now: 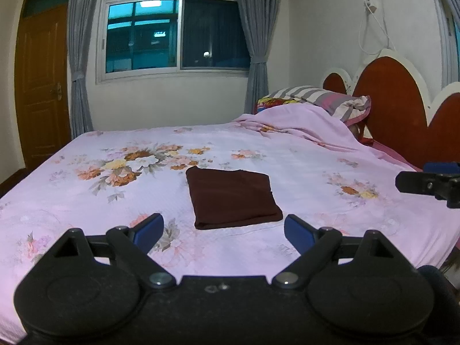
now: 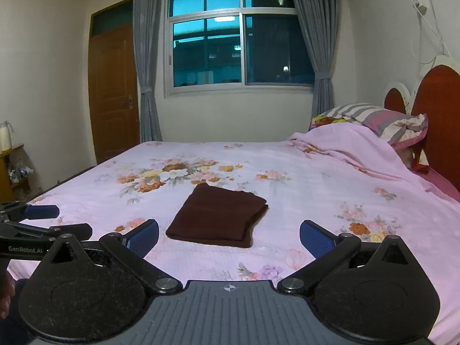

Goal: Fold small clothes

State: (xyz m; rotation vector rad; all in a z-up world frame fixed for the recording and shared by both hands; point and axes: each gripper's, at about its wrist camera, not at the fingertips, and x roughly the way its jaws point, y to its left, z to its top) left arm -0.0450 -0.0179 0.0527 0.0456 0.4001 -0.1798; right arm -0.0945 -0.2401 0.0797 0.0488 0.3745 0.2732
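The dark maroon cloth garment [image 1: 233, 198] is seen folded into a rectangle beside the pink sheet's big bouquet [image 1: 135, 162]; left gripper [image 1: 223, 233] and right gripper [image 2: 229, 239] are held spread, empty; folding is judged done.

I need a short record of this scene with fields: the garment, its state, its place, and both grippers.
garment: dark brown cloth garment
state: folded into a flat rectangle
place: lies on the pink floral bedsheet, ahead of both grippers
left gripper: open, holds nothing, apart from the garment
right gripper: open, holds nothing, apart from the garment
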